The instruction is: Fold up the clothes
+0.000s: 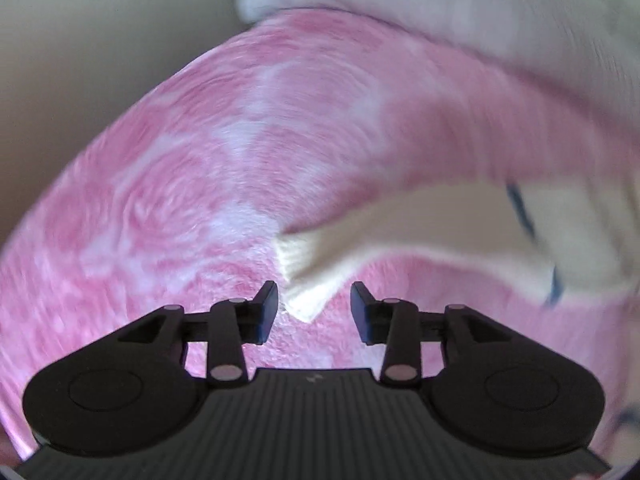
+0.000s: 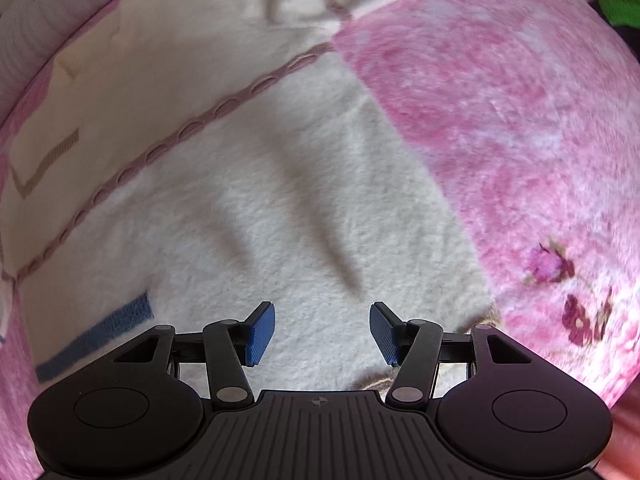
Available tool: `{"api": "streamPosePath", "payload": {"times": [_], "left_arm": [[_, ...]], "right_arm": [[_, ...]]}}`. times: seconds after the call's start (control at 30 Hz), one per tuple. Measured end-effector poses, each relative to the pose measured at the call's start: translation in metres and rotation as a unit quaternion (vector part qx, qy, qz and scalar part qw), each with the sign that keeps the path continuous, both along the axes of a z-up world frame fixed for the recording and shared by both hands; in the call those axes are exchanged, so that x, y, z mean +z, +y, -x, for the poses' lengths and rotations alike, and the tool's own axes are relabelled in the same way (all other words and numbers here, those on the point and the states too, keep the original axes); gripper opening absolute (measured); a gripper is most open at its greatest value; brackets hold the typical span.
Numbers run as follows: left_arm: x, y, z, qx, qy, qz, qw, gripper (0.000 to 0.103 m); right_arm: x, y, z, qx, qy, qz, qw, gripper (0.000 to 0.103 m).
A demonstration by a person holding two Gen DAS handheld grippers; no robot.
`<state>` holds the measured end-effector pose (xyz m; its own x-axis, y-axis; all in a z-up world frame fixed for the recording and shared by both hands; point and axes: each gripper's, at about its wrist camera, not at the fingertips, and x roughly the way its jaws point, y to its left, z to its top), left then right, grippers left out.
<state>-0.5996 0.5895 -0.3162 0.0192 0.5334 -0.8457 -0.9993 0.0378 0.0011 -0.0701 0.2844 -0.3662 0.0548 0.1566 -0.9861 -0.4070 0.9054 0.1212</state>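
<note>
Cream fleece makes up the soft fuzzy garment [image 2: 280, 200], trimmed with mauve braided piping [image 2: 192, 128] and blue stripes [image 2: 100, 336], lying flat on a pink floral plush blanket [image 2: 500, 100]. Its ribbed cuff [image 1: 304, 268] sits just ahead of the left gripper [image 1: 314, 312], whose jaws stand partly open and hold nothing. The right gripper [image 2: 322, 332] hovers over the body panel, half open and empty. Light, limp and likely to sag, the garment seems best pinched at the cuff or a hem edge.

Left tool [image 1: 314, 312] – open pink blanket [image 1: 160, 200] around; cream sleeve cuff [image 1: 304, 272] just ahead.
</note>
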Motion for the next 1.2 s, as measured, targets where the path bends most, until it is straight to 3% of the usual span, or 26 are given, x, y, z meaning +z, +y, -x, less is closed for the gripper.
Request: {"api": "streamPosePath", "payload": {"times": [0.07, 0.13, 0.23, 0.27, 0.3, 0.33, 0.37, 0.43, 0.47, 0.57, 0.63, 0.7, 0.8, 0.87, 0.97, 1.03, 1.1, 1.2], "left_arm": [[-0.004, 0.012, 0.029, 0.074, -0.071, 0.028, 0.9943, 0.043], [-0.021, 0.028, 0.056, 0.151, -0.152, 0.068, 0.9744, 0.042], [-0.042, 0.041, 0.066, 0.218, -0.224, 0.086, 0.9461, 0.043], [-0.043, 0.045, 0.059, 0.212, -0.212, 0.082, 0.9505, 0.046], [-0.041, 0.049, 0.047, 0.187, -0.182, 0.078, 0.9622, 0.041], [-0.040, 0.054, 0.035, 0.160, -0.150, 0.072, 0.9730, 0.030], [-0.039, 0.057, 0.023, 0.127, -0.119, 0.064, 0.9827, 0.006], [-0.028, 0.056, 0.004, 0.070, -0.076, 0.031, 0.9942, 0.005], [-0.018, 0.054, -0.003, 0.051, -0.055, -0.003, 0.9971, 0.004], [0.018, 0.045, -0.017, -0.006, 0.006, -0.125, 0.9921, 0.005], [0.026, 0.039, -0.022, -0.042, 0.049, -0.154, 0.9860, 0.006], [0.007, 0.039, -0.025, -0.077, 0.102, -0.128, 0.9835, 0.008], [-0.045, 0.042, -0.022, -0.088, 0.166, -0.034, 0.9815, 0.012], [-0.051, 0.032, -0.027, -0.091, 0.194, -0.068, 0.9744, 0.018], [-0.040, 0.025, -0.032, -0.056, 0.199, -0.067, 0.9761, 0.021], [-0.027, 0.012, -0.021, -0.008, 0.142, -0.050, 0.9885, 0.024], [-0.014, -0.003, -0.012, 0.030, 0.083, -0.031, 0.9956, 0.029], [-0.008, -0.056, -0.027, -0.020, -0.020, 0.028, 0.9992, 0.030]], "right_arm": [[-0.001, -0.001, 0.000, 0.000, -0.001, 0.001, 1.000, 0.056], [-0.002, -0.003, -0.001, 0.001, -0.003, 0.001, 1.000, 0.056], [-0.004, -0.002, 0.004, 0.003, 0.001, 0.005, 1.000, 0.056], [-0.006, -0.002, 0.003, 0.005, 0.002, 0.006, 1.000, 0.056], [-0.009, -0.002, 0.003, 0.007, 0.003, 0.007, 1.000, 0.056], [-0.009, -0.002, 0.004, 0.009, 0.002, 0.010, 1.000, 0.056], [-0.009, -0.003, 0.005, 0.010, 0.001, 0.012, 1.000, 0.056], [-0.009, -0.003, 0.004, 0.008, 0.001, 0.016, 1.000, 0.056], [-0.009, -0.004, 0.003, 0.006, 0.001, 0.016, 1.000, 0.056], [-0.008, -0.002, 0.000, 0.005, -0.007, 0.015, 1.000, 0.056], [-0.007, -0.001, 0.000, 0.004, -0.011, 0.015, 1.000, 0.056], [-0.008, -0.002, 0.000, 0.000, -0.012, 0.015, 1.000, 0.056], [-0.014, -0.001, 0.002, -0.009, -0.007, 0.015, 1.000, 0.056], [-0.015, -0.002, 0.005, -0.007, -0.005, 0.013, 1.000, 0.056], [-0.012, -0.007, 0.008, 0.004, -0.010, 0.006, 1.000, 0.056], [-0.008, -0.015, 0.006, 0.005, -0.016, 0.001, 1.000, 0.056], [-0.005, -0.027, 0.004, -0.003, -0.020, -0.006, 1.000, 0.056], [-0.001, -0.051, -0.001, -0.024, -0.024, -0.024, 0.999, 0.056]]}}
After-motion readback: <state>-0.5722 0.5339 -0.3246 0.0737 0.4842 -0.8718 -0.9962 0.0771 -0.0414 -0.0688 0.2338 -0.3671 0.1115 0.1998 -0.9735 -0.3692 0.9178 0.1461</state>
